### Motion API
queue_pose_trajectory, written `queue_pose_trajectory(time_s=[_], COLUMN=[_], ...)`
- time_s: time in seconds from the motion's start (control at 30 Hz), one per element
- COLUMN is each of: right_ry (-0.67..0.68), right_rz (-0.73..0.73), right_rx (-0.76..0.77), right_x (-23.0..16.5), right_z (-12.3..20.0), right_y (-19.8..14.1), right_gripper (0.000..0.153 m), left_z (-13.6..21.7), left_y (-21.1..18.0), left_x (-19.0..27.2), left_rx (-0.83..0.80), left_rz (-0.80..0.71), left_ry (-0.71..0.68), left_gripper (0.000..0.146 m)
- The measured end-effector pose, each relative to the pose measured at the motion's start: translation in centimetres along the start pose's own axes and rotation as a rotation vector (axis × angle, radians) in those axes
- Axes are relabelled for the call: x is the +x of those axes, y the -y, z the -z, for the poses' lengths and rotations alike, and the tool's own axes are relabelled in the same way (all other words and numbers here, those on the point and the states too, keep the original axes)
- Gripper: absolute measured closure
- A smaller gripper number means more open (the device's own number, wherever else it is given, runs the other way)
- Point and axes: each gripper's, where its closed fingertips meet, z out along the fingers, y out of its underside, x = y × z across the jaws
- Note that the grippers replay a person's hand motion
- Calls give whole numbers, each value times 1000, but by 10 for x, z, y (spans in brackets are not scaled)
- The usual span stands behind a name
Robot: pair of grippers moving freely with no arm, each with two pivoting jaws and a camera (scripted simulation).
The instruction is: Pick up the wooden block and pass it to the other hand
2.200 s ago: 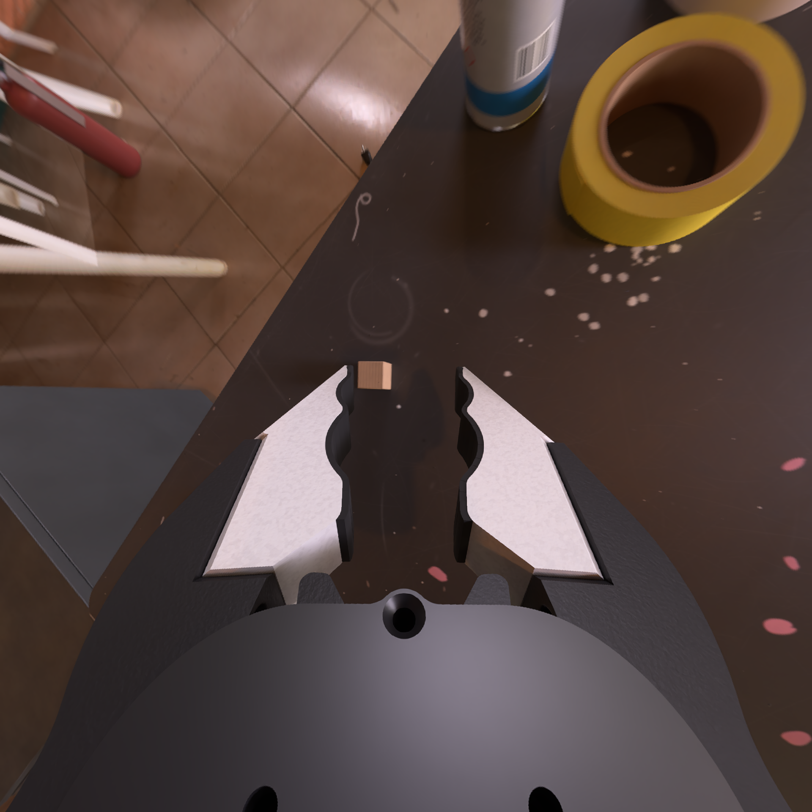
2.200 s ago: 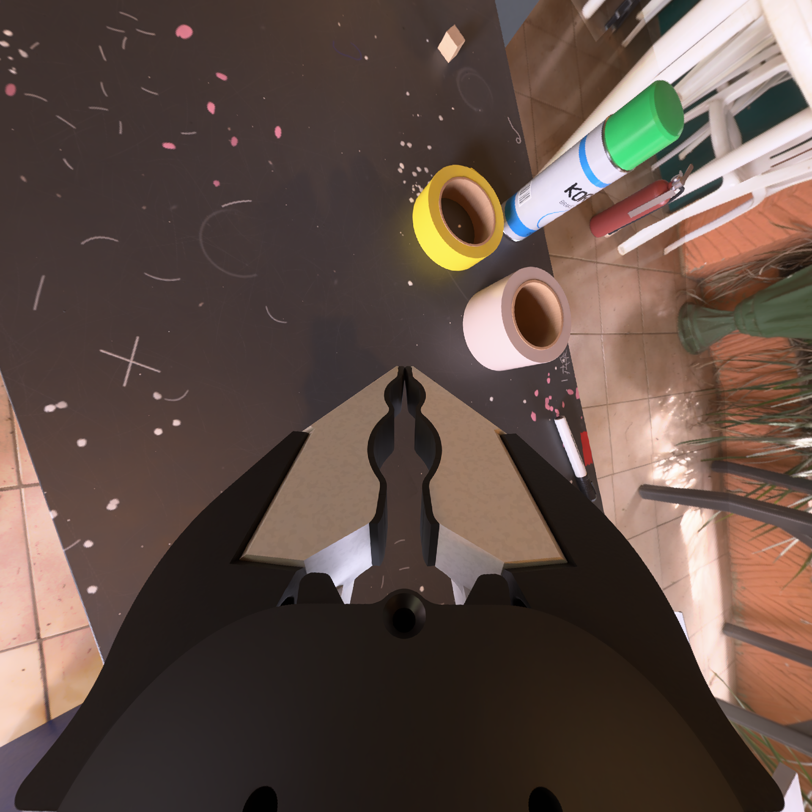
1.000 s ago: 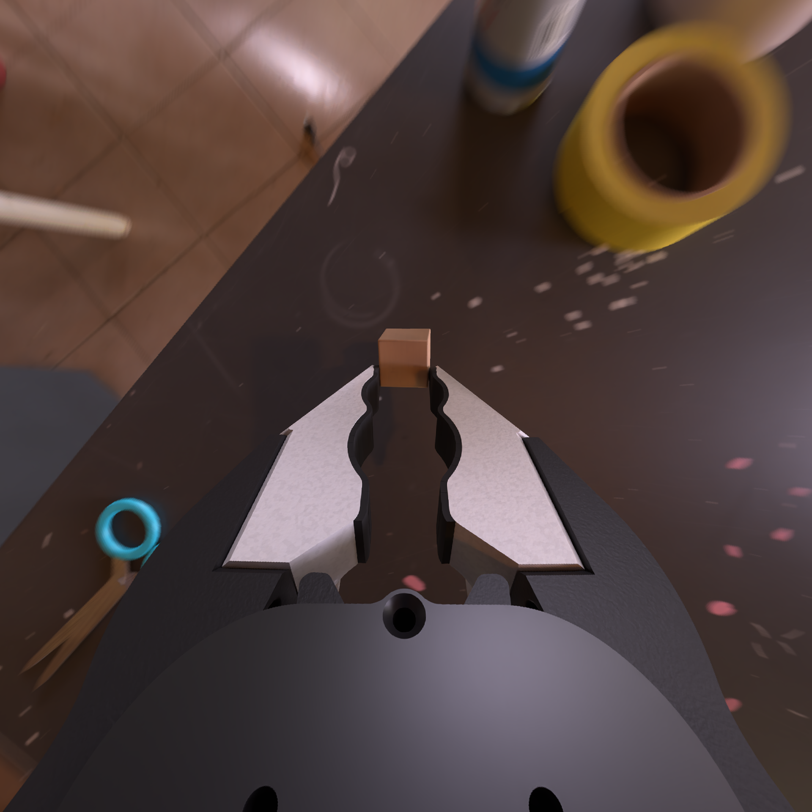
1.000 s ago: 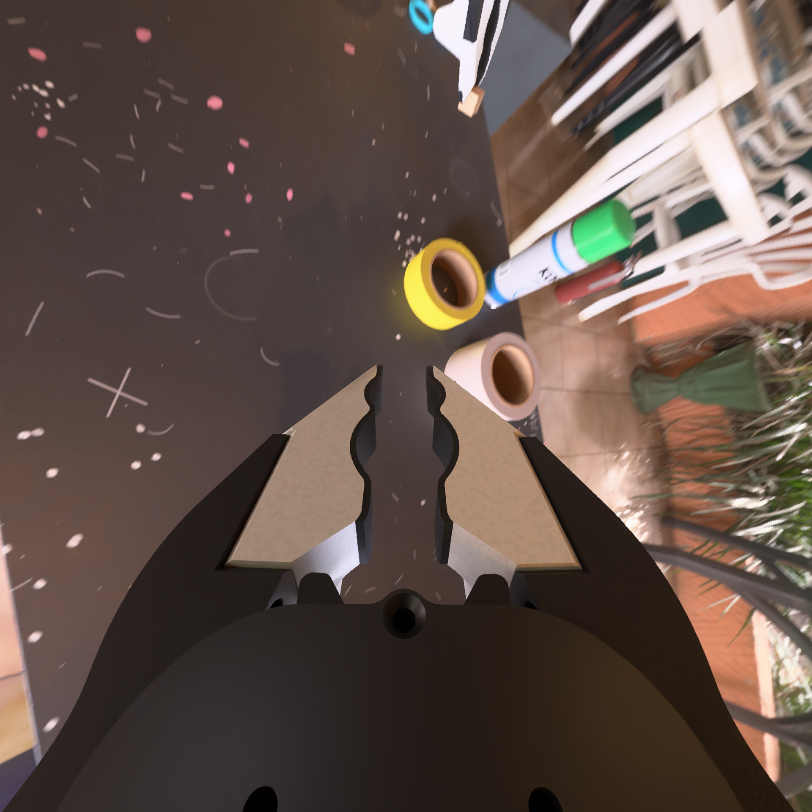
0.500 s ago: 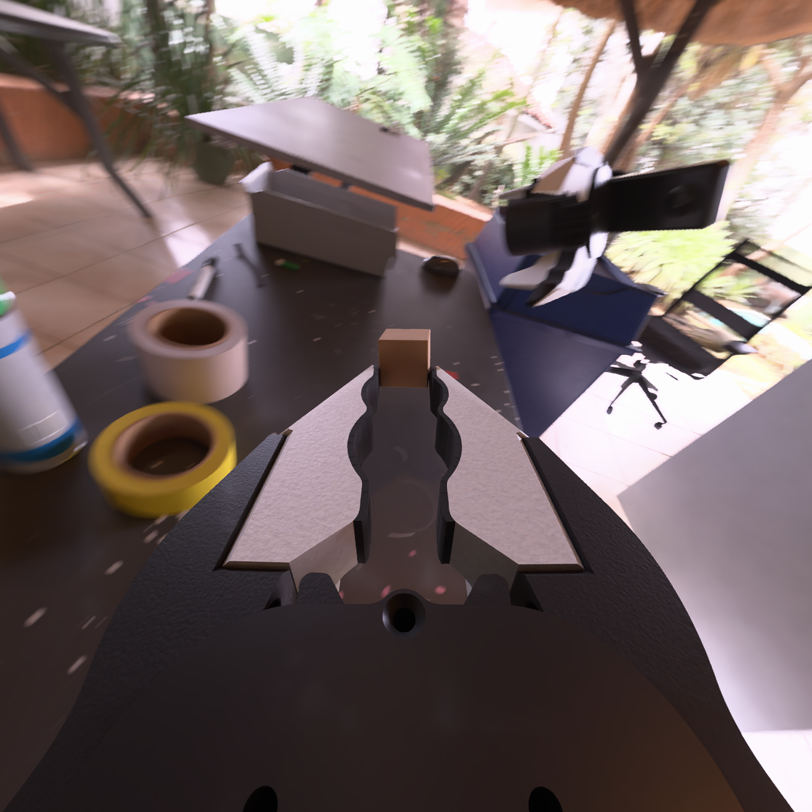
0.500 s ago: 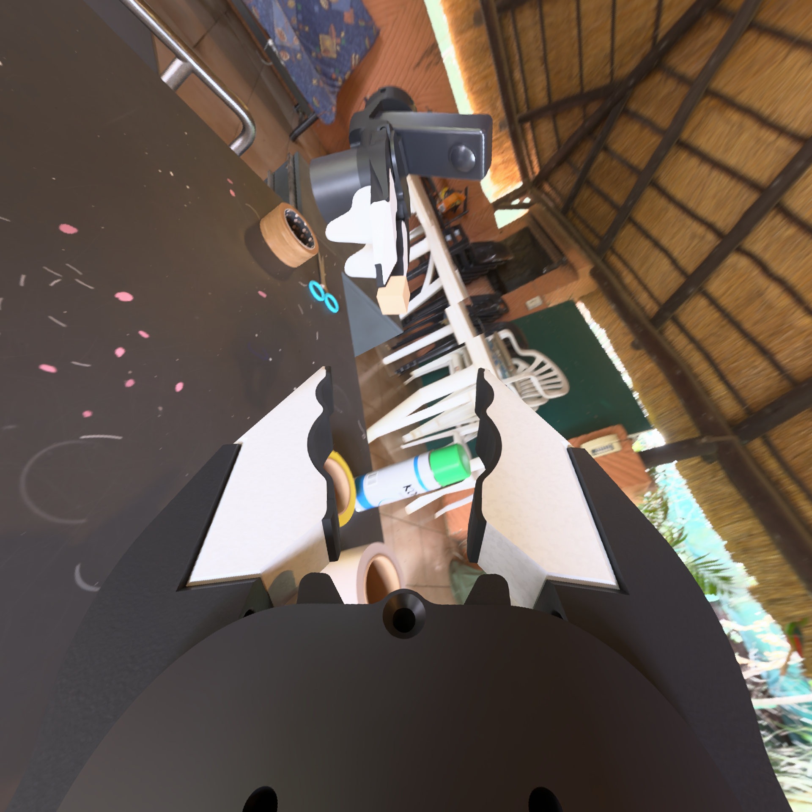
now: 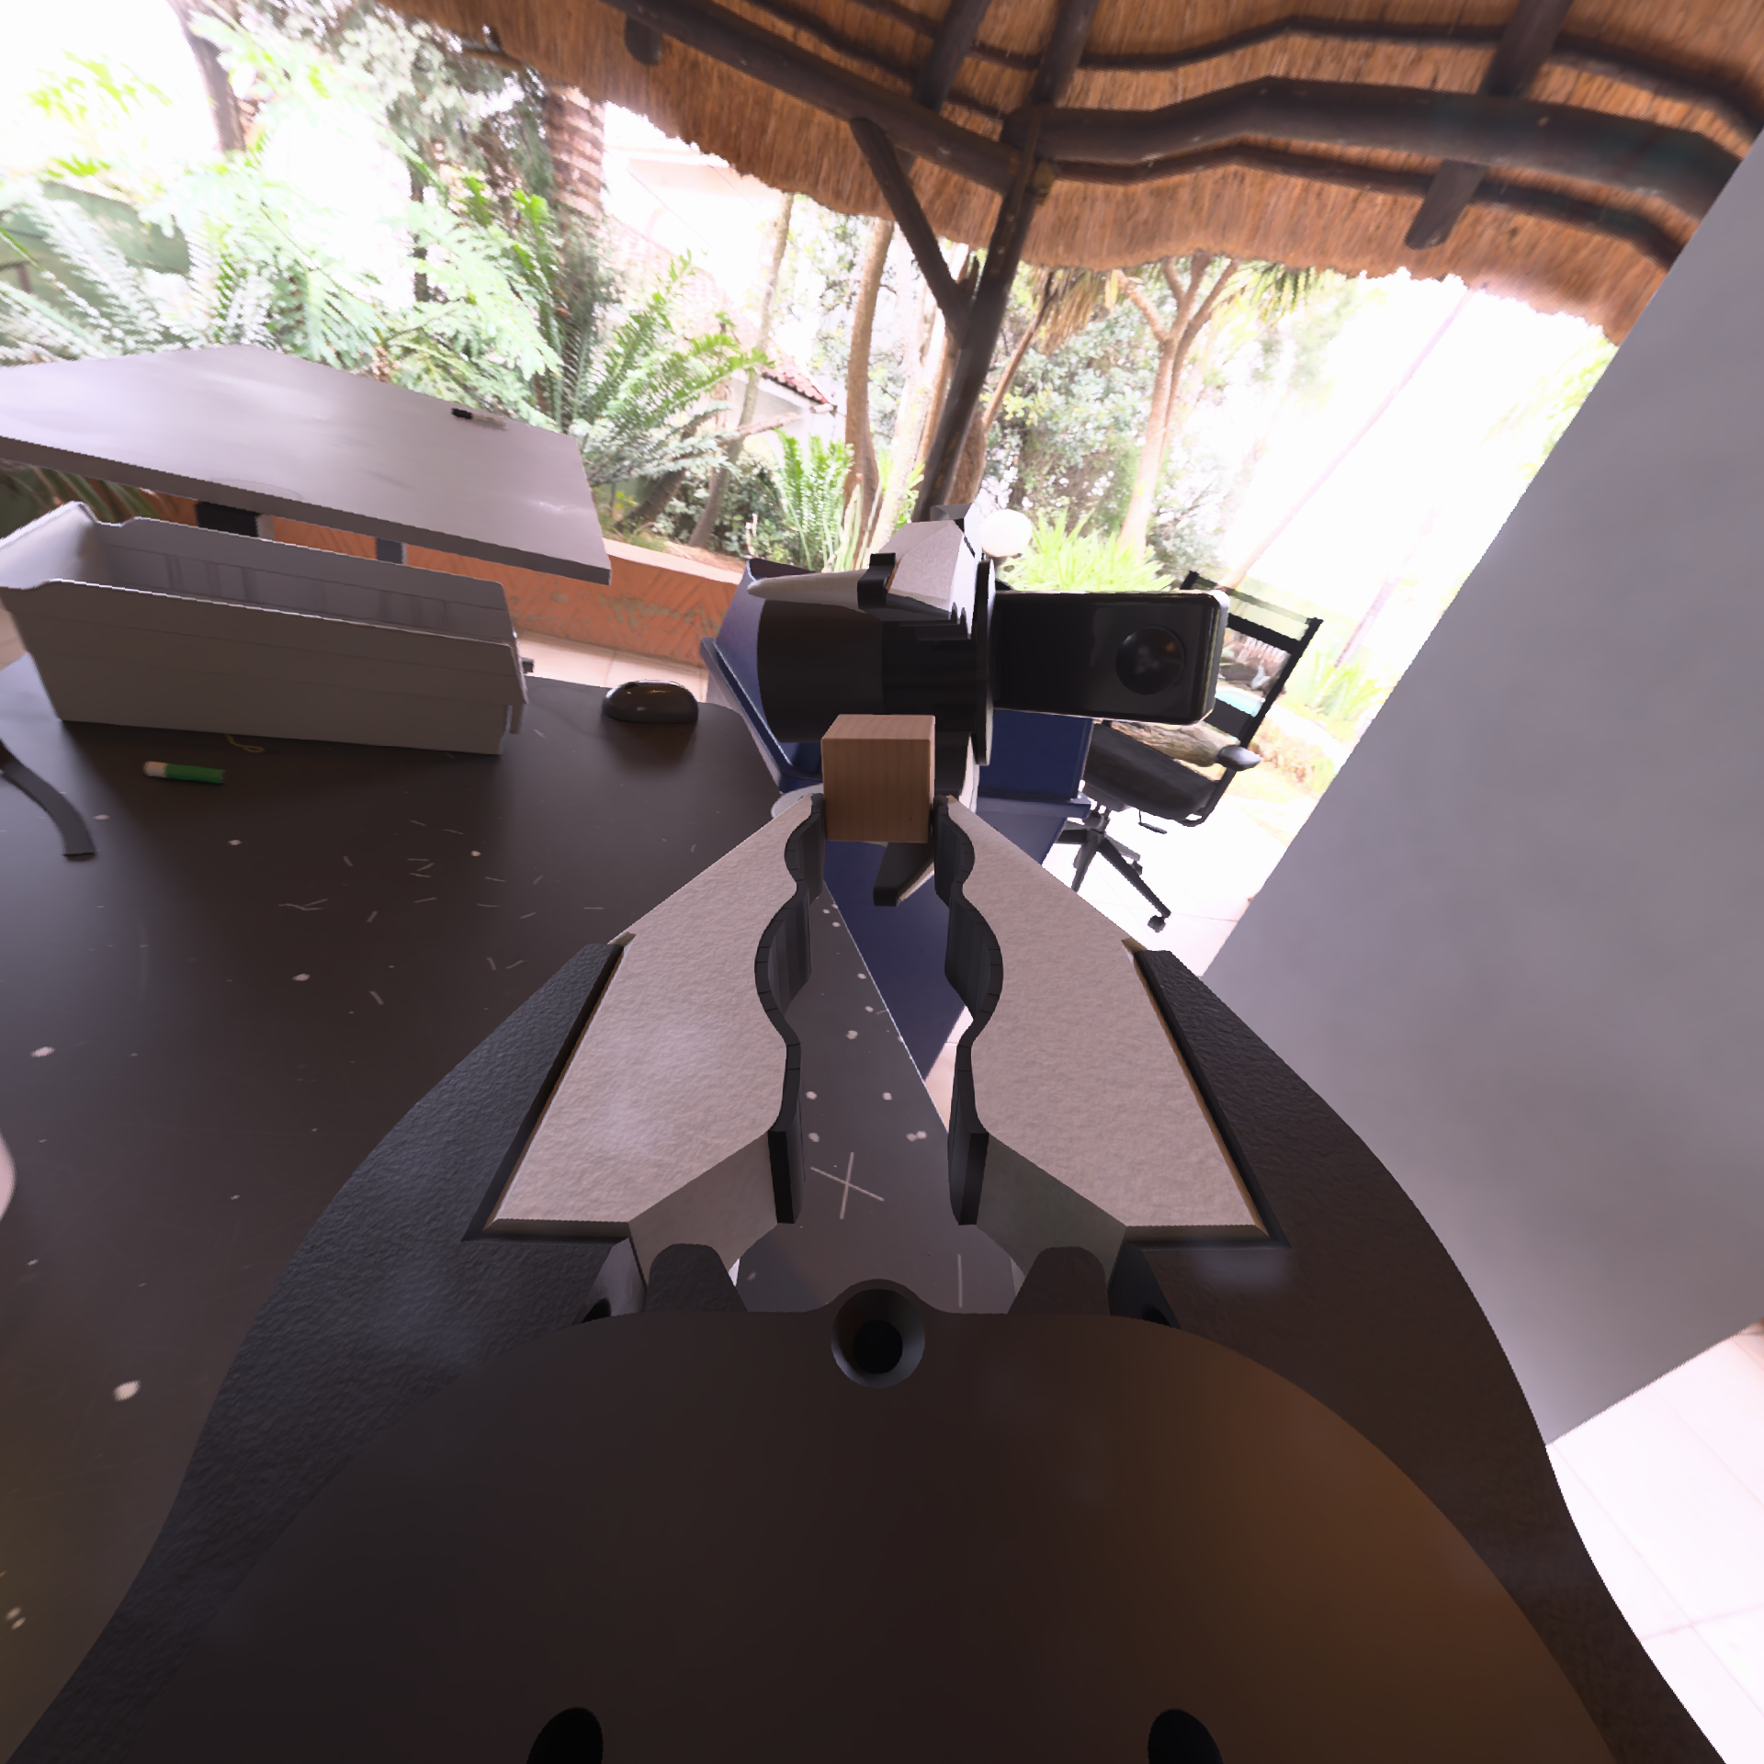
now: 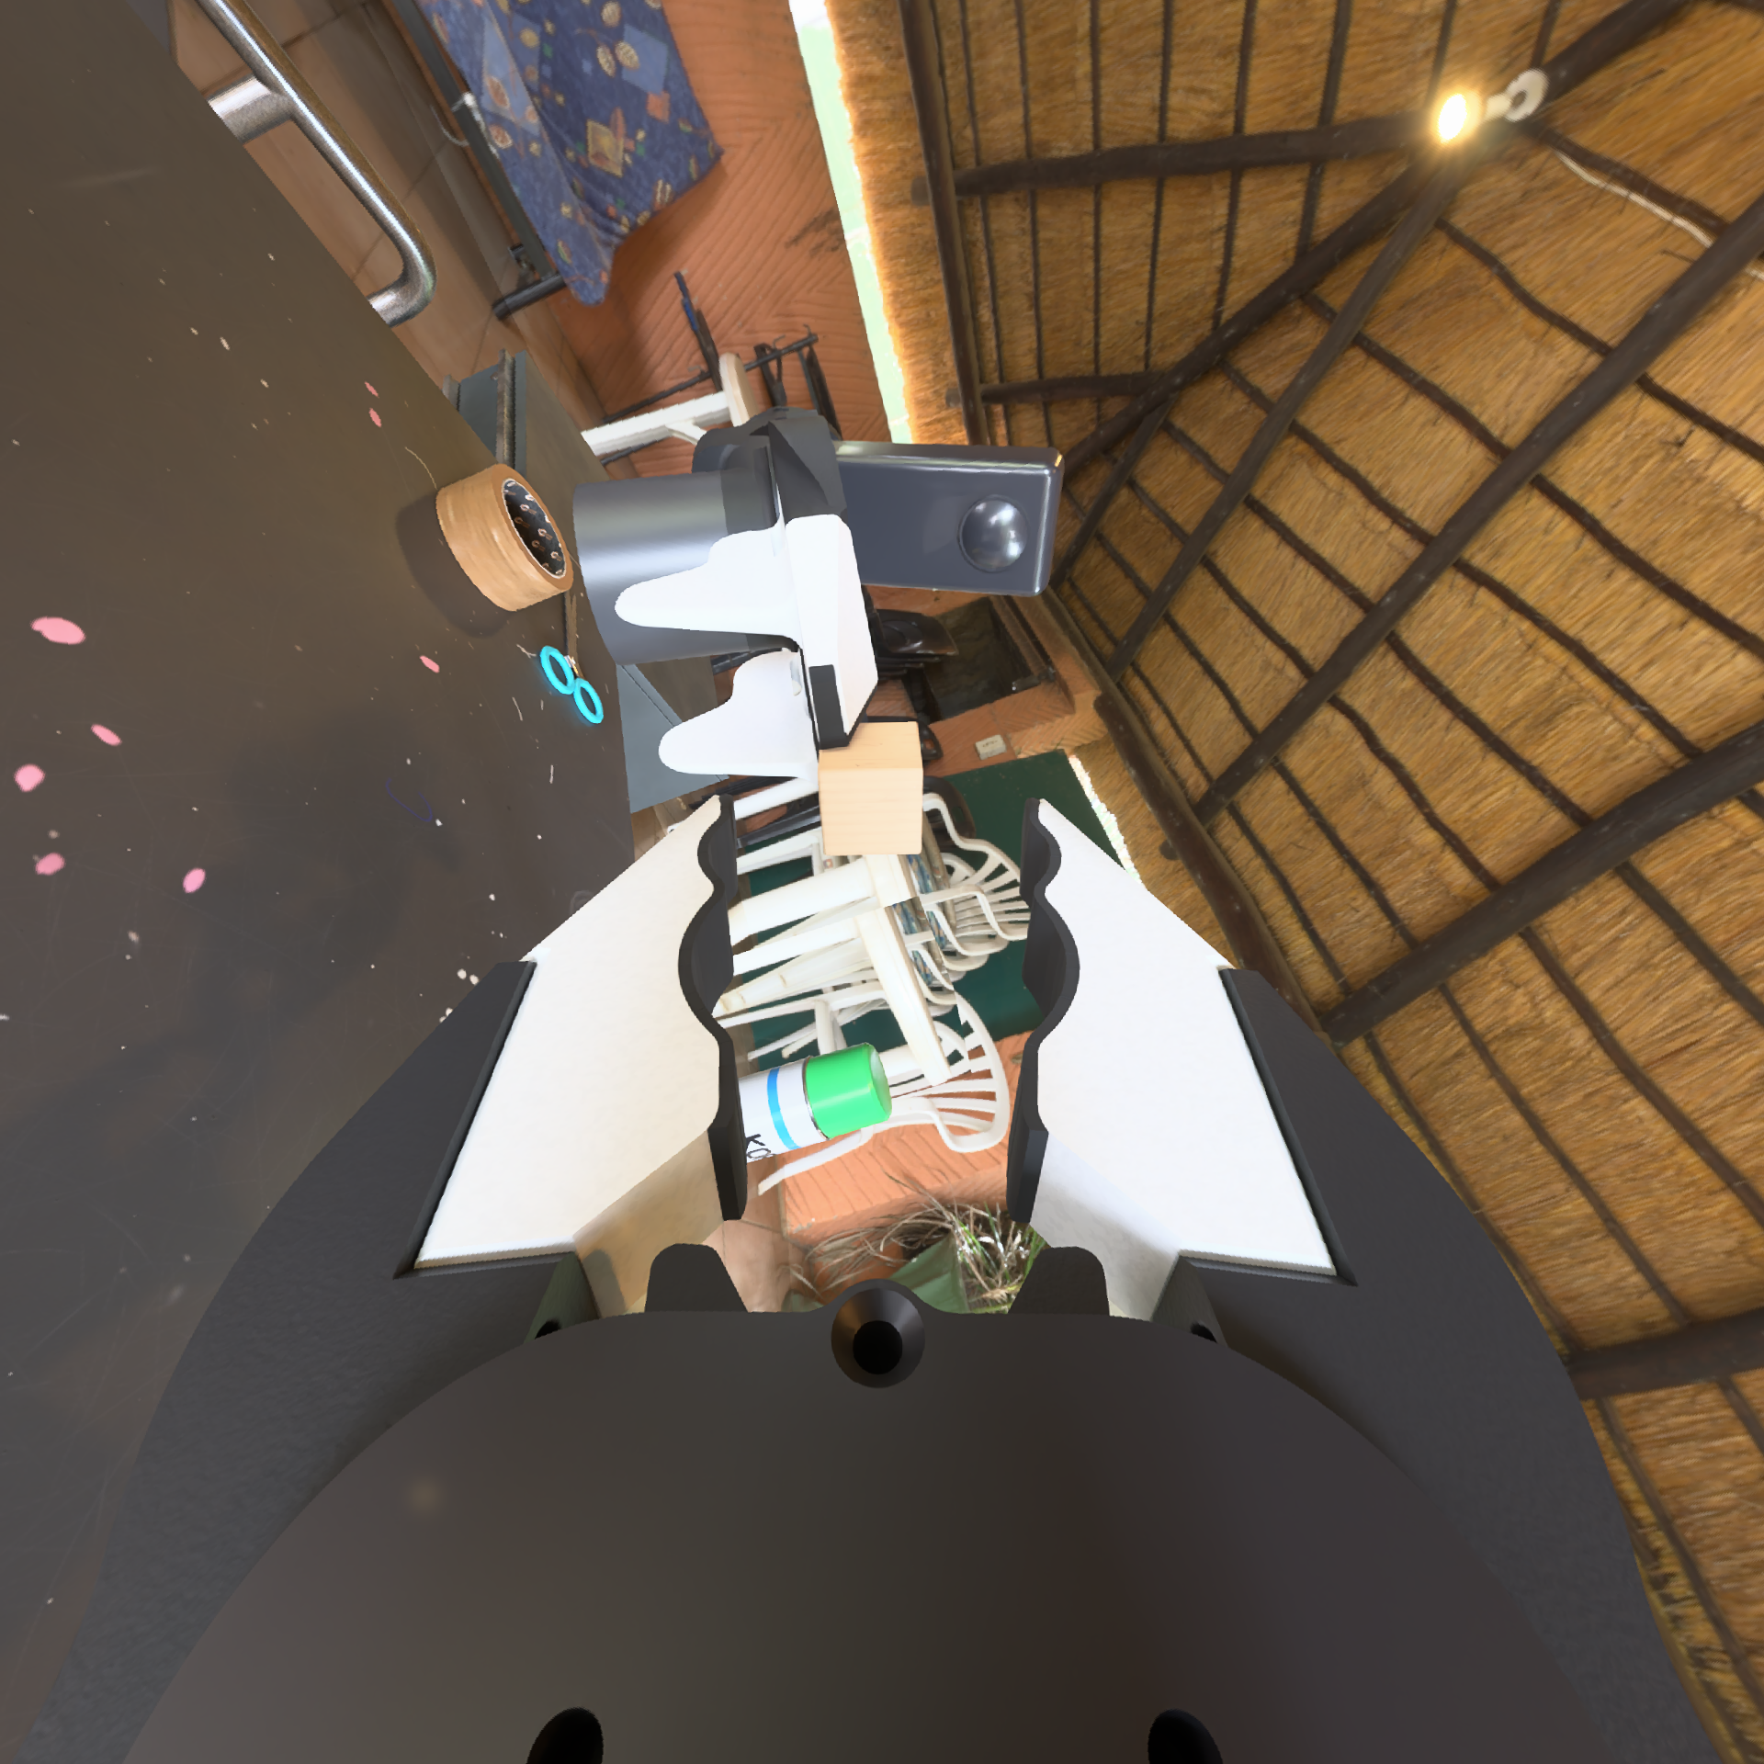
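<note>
The wooden block (image 7: 876,778) is a small pale cube, held in the air above the dark table (image 7: 286,955). My left gripper (image 7: 876,811) is shut on it at the fingertips. My right gripper (image 7: 945,735) faces it just beyond the block, rolled on its side, with one finger above and one below the block. In the right wrist view the block (image 8: 871,797) sits at the mouth of my open right gripper (image 8: 878,811), touching neither finger. The left gripper (image 8: 835,725) holds it from the far side. How far the block reaches in between the tips cannot be told.
A grey bin (image 7: 267,649), a mouse (image 7: 649,704) and a green-capped marker (image 7: 183,771) lie on the far table. A grey panel (image 7: 1527,859) stands at the right. A brown tape roll (image 8: 506,539), blue-handled scissors (image 8: 571,682) and a green-capped can (image 8: 821,1098) are nearby.
The left gripper closed on the block, lifted it off the table and swung up to face the right gripper. The right gripper opened wide and turned. The two have drawn close together.
</note>
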Motion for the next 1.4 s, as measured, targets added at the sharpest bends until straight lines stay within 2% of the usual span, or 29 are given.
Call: queue_pose_trajectory(time_s=[0.57, 0.9, 0.97, 1.0, 1.07, 1.13, 1.17, 1.3, 1.4], right_ry=[18, 23, 7, -4, -17, -24, -22, 30, 112], right_rz=[80, 65, 58, 51, 15, -31, -57, -178, -274], right_rx=[4, 3, -6, -22, -61, -123, -158, -318, -456], right_x=[-7, -4, 5, 12, 27, 42, 49, 61, 54], right_z=[1, 4, 10, 15, 27, 42, 51, 88, 112], right_y=[6, 11, 9, 6, -6, -26, -38, -95, -143], right_gripper=[131, 131, 131, 131, 131, 131, 131, 131, 131], left_z=[-10, -12, -6, -3, 4, 9, 11, 14, 9], left_y=[-8, -5, -5, -4, -1, 3, 4, 6, 8], left_x=[10, 16, 12, 10, 8, 7, 5, -1, 1], left_rx=[-44, -32, -42, -48, -52, -54, -62, -141, -185], left_rz=[21, 11, -13, -33, -72, -114, -137, -241, -296], left_ry=[-81, -107, -54, -27, 30, 77, 116, 284, 328], left_gripper=[124, 124, 102, 96, 102, 121, 126, 127, 127])
